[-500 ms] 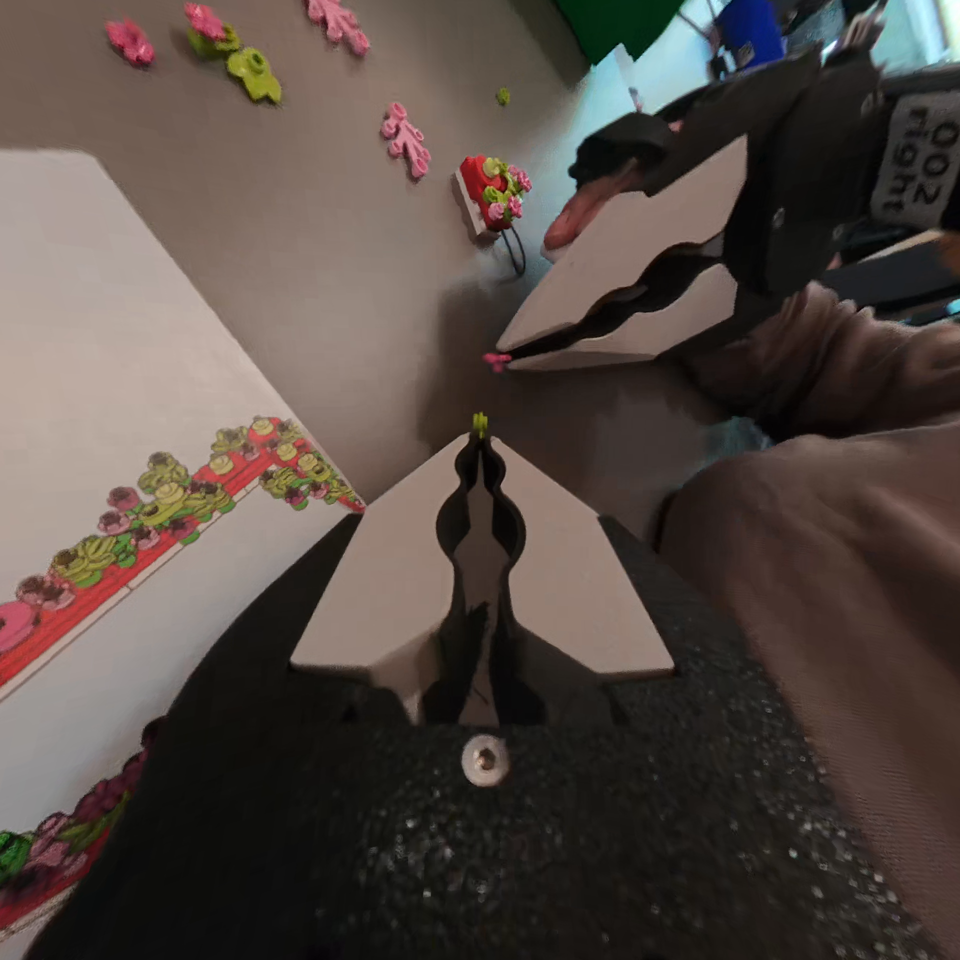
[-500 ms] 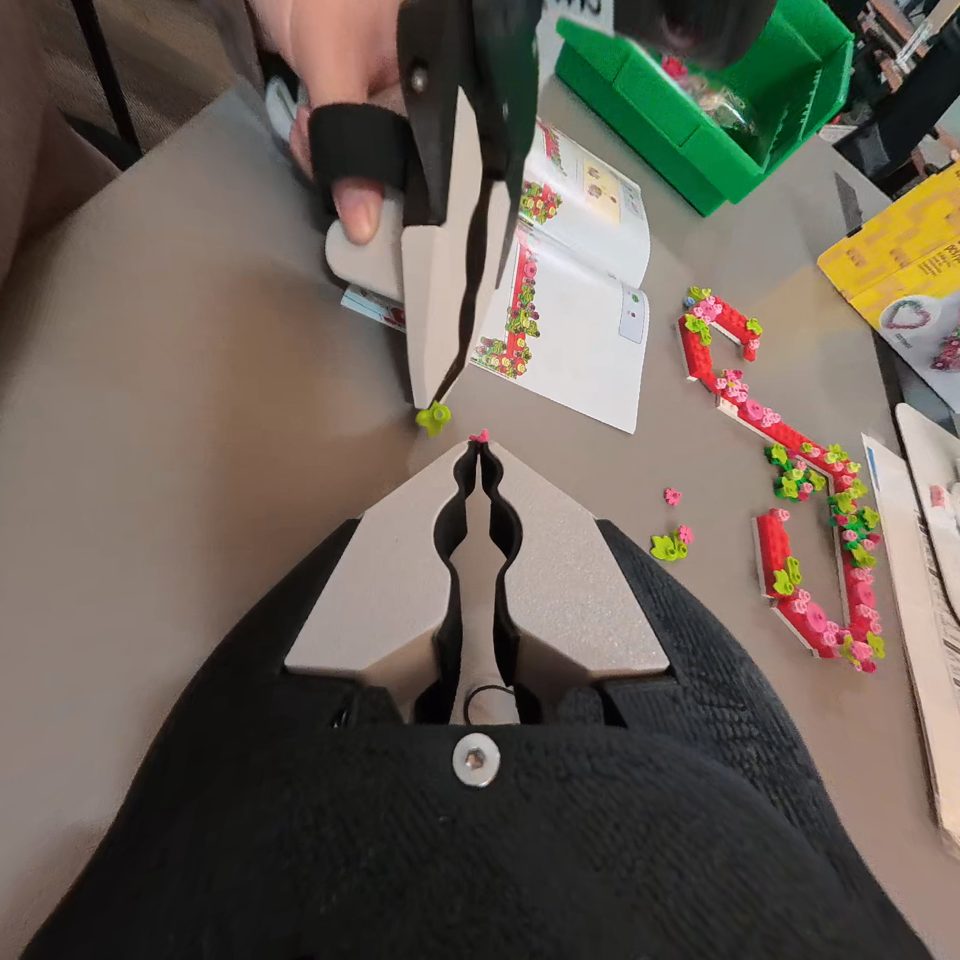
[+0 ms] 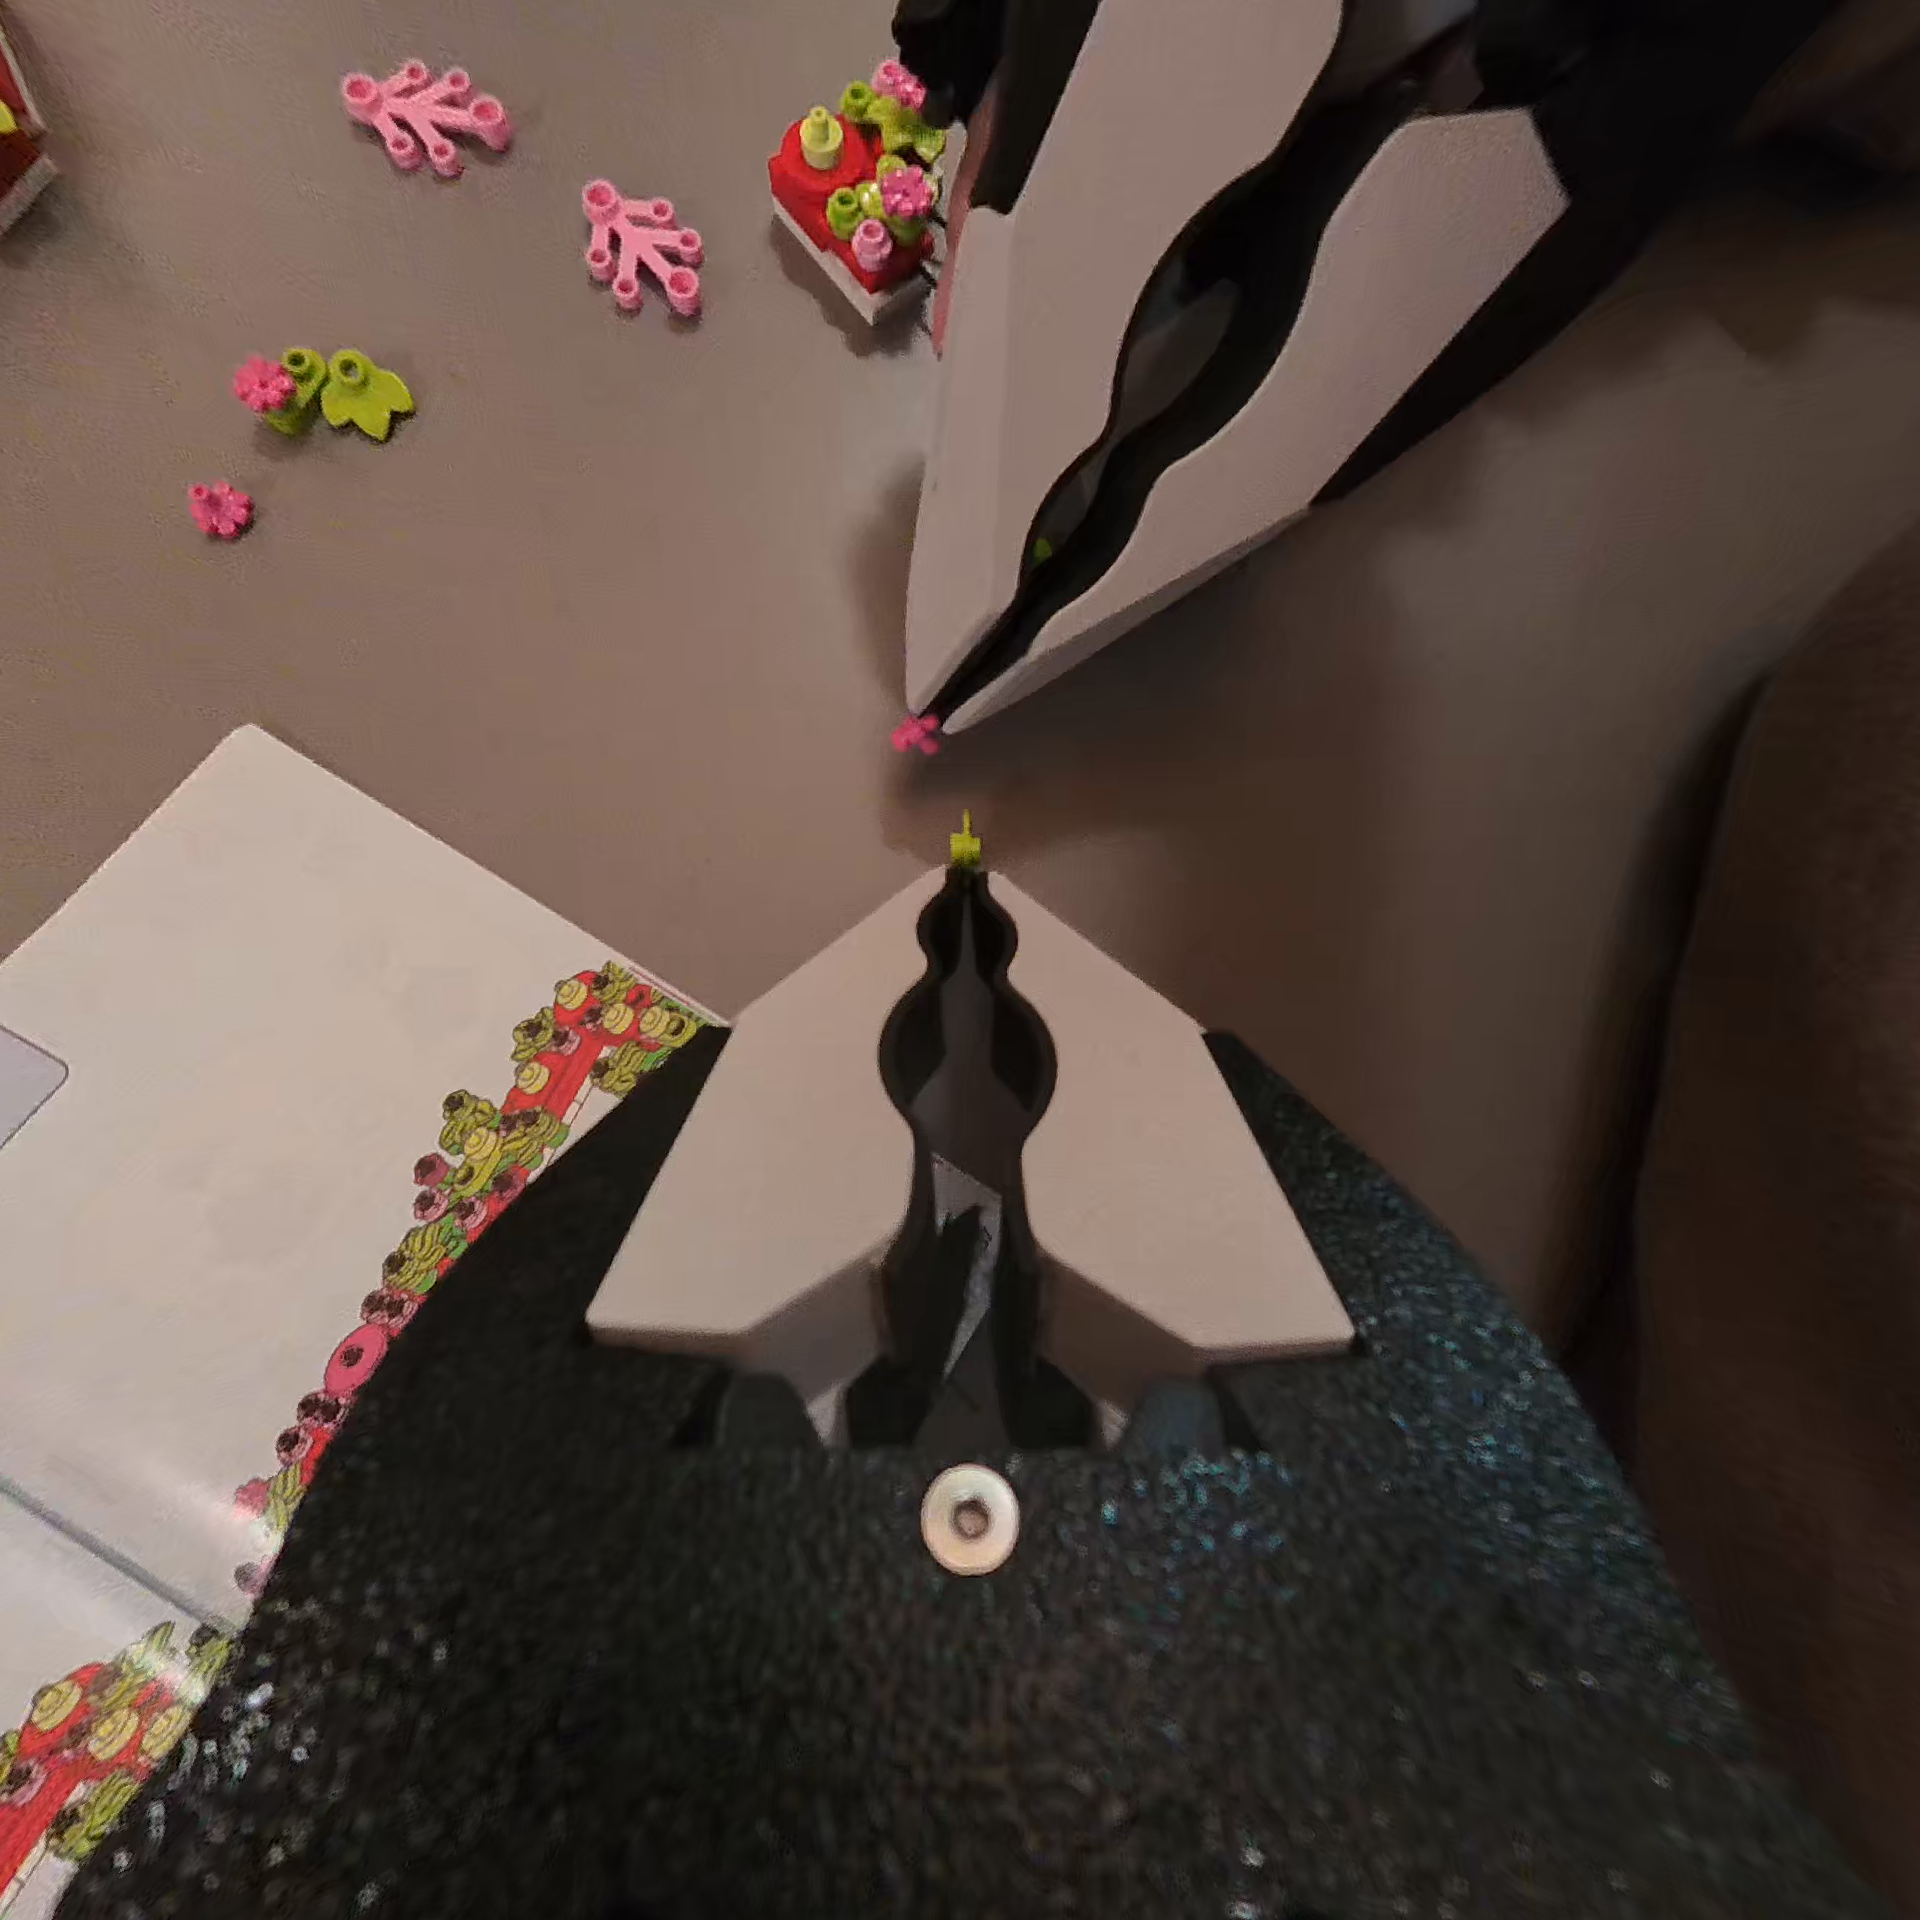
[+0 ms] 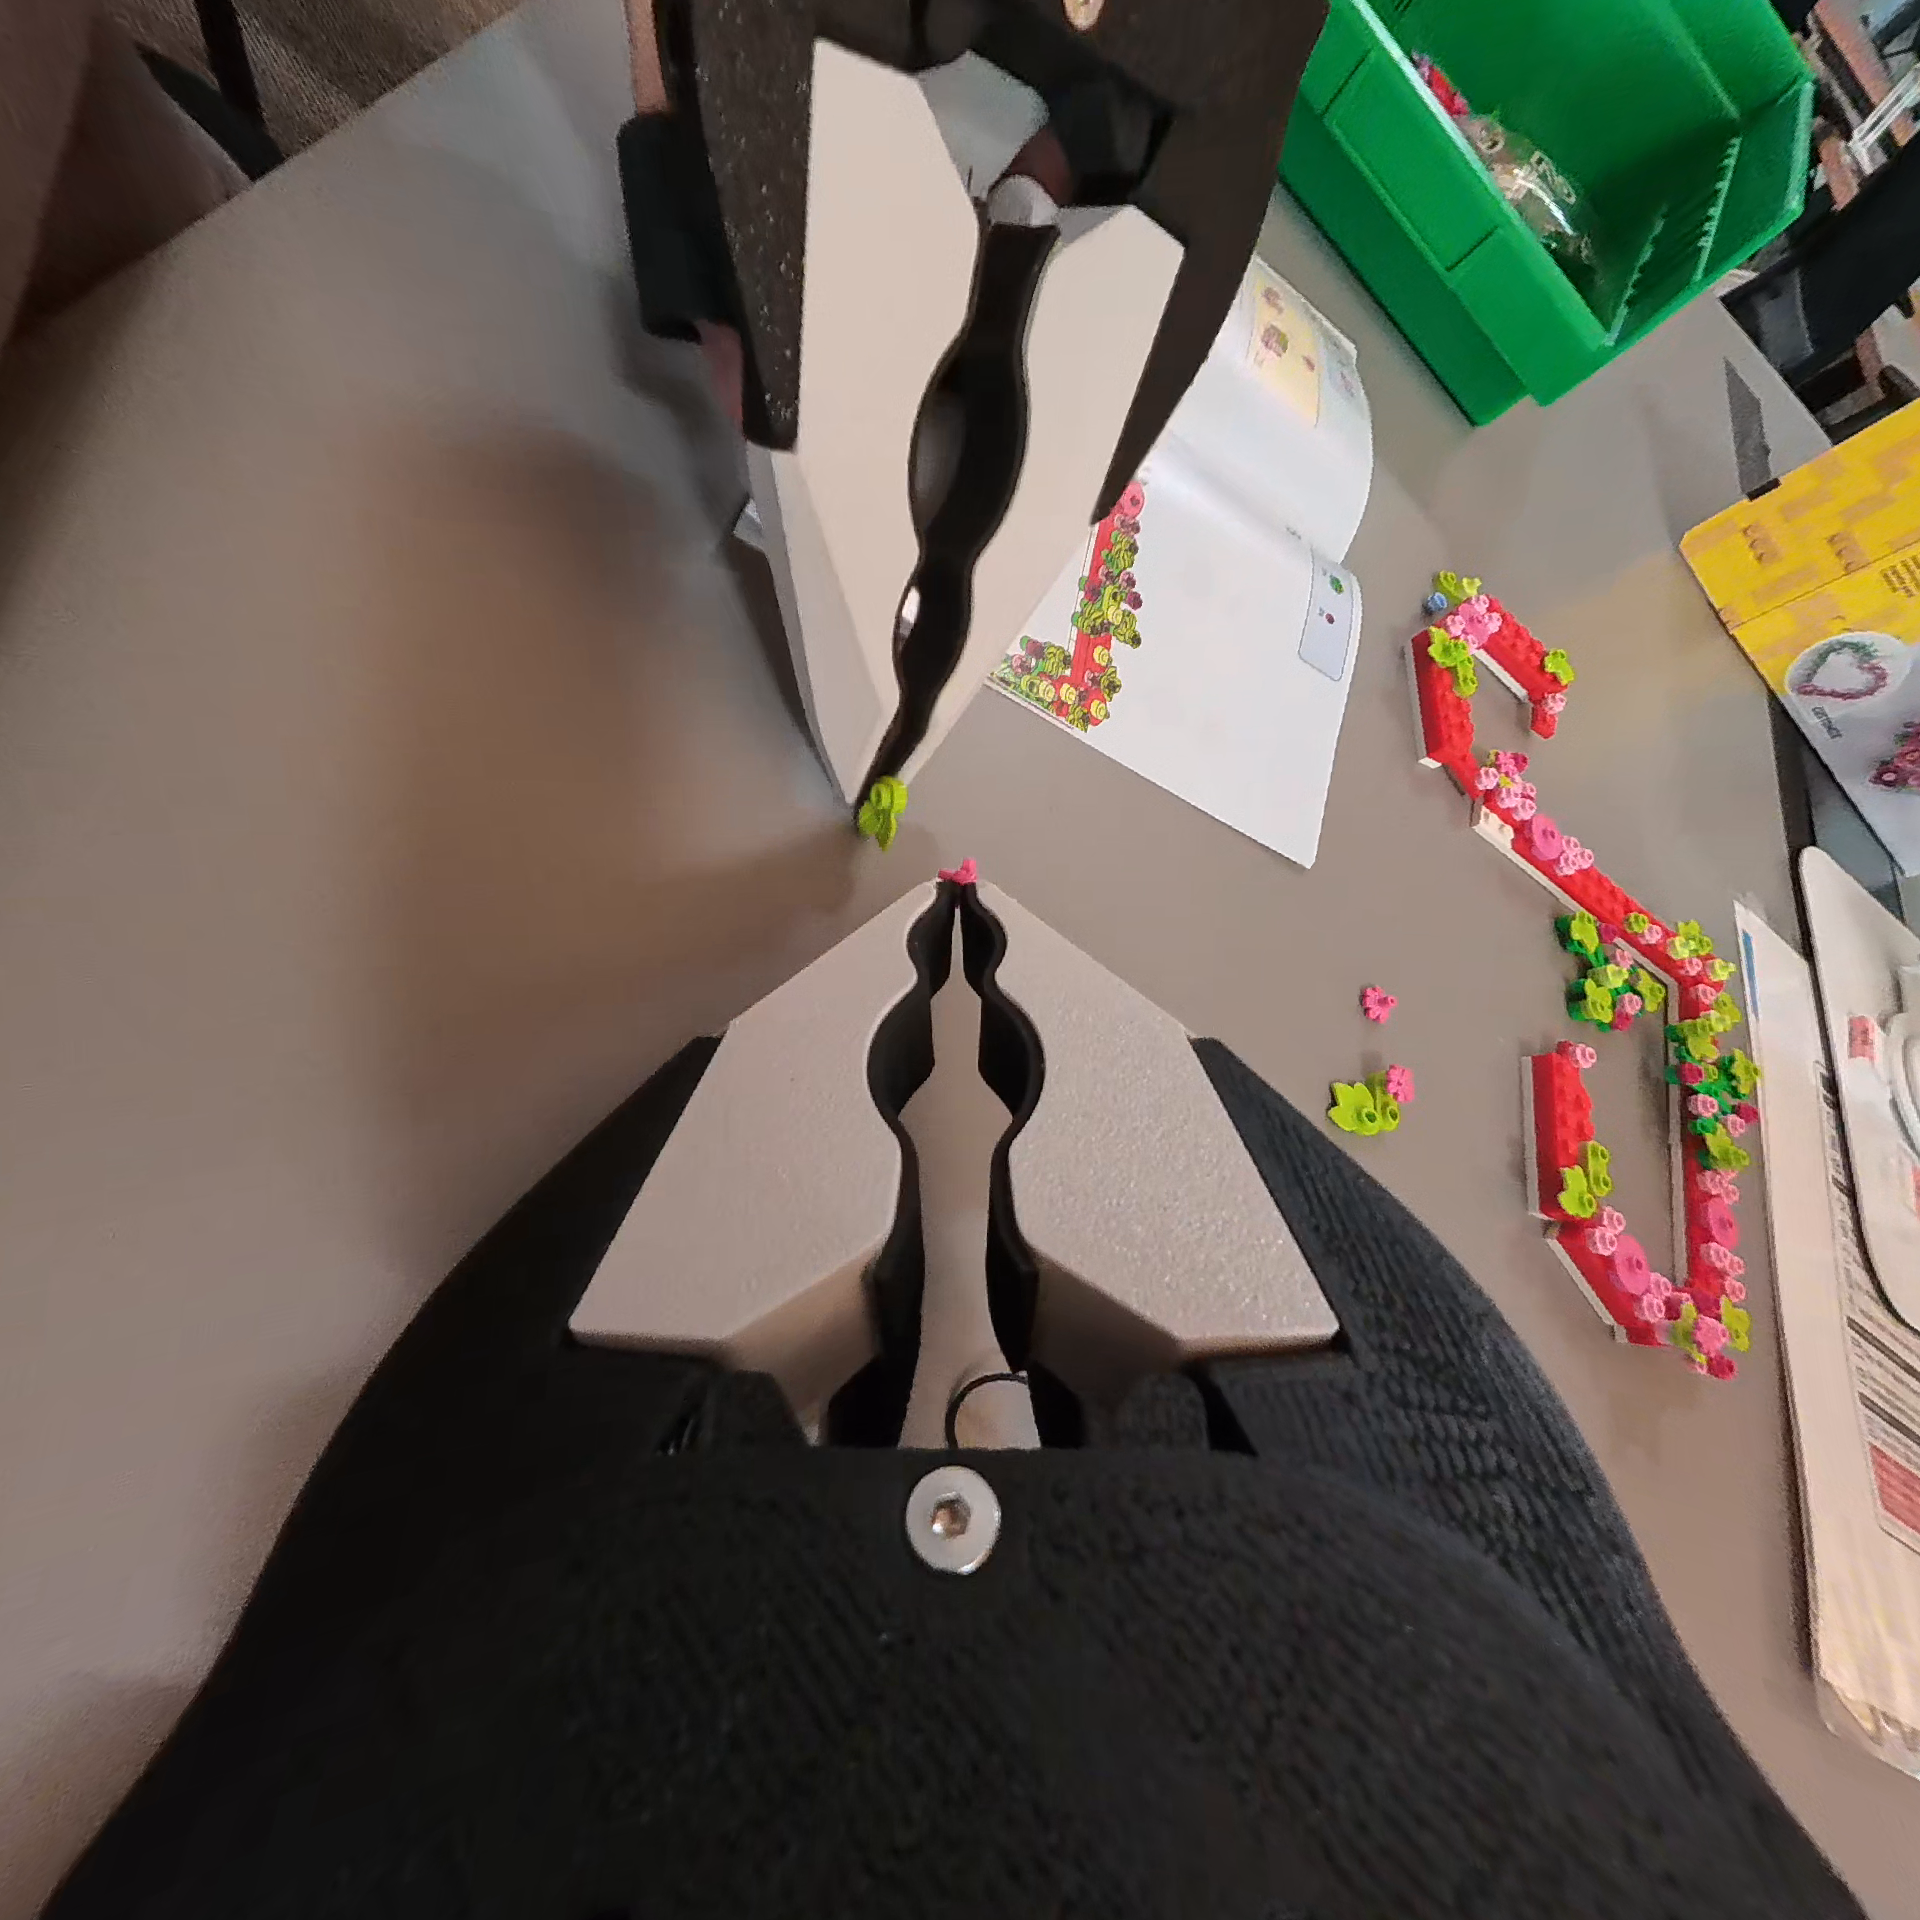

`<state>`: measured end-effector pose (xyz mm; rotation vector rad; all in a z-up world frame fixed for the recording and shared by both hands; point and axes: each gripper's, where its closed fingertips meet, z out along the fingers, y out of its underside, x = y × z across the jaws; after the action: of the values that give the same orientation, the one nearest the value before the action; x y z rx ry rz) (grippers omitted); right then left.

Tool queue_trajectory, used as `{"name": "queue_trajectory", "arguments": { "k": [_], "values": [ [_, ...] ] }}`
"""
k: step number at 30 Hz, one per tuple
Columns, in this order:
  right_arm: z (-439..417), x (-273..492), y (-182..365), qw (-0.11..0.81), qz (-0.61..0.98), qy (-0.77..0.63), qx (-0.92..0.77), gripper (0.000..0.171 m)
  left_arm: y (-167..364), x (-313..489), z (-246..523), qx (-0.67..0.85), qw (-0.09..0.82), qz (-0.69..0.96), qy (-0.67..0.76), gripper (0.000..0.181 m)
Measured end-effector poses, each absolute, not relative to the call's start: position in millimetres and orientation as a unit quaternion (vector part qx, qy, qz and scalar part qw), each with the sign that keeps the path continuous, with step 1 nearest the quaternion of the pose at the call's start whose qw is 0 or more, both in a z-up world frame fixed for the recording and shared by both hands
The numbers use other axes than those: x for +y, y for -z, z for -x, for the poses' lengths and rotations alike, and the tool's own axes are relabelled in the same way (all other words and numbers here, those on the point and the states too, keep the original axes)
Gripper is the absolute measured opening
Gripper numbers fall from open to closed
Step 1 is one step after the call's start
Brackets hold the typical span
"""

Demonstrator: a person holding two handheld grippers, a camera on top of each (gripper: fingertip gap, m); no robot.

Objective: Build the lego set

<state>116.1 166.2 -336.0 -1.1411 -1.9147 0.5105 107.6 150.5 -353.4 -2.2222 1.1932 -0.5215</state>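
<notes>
My left gripper (image 3: 966, 871) is shut on a small lime green leaf piece (image 3: 965, 844) held at its tips; it also shows in the right wrist view (image 4: 883, 810). My right gripper (image 4: 958, 891) is shut on a tiny pink flower piece (image 4: 958, 873), which also shows in the left wrist view (image 3: 915, 734). The two tips face each other a short gap apart above the grey table (image 4: 364, 727). A red build with pink flowers and green leaves (image 4: 1621, 997) lies to the right. A small red sub-build (image 3: 862, 197) sits behind the right gripper.
An open instruction booklet (image 4: 1236, 665) lies beyond the grippers, also at the left (image 3: 260, 1039). Loose pink branch pieces (image 3: 639, 249), a green leaf with flower (image 3: 322, 390) and a pink flower (image 3: 220, 509) lie on the table. A green bin (image 4: 1558, 177) and yellow box (image 4: 1808, 551) stand far right. Only a small space, under 4 cm, lies between the two pairs of fingers.
Both grippers have tilted and moved closer, so the pink flower and the green leaf now sit nearly tip to tip. Both stay shut on their pieces.
</notes>
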Motion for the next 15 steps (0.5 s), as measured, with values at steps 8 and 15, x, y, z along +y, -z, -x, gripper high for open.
{"name": "queue_trajectory", "arguments": {
  "k": [8, 15],
  "values": [
    [-116.1, 166.2, 336.8, 0.413, 0.452, -0.203, -0.764, 0.0, 353.0, 150.2, -108.9, 0.43, 0.286, 0.83, 0.21, 0.0],
    [-115.8, 165.5, 337.0, 0.412, 0.451, -0.204, -0.765, 0.0, 353.0, 149.2, -107.4, 0.427, 0.29, 0.83, 0.209, 0.0]
  ]
}}
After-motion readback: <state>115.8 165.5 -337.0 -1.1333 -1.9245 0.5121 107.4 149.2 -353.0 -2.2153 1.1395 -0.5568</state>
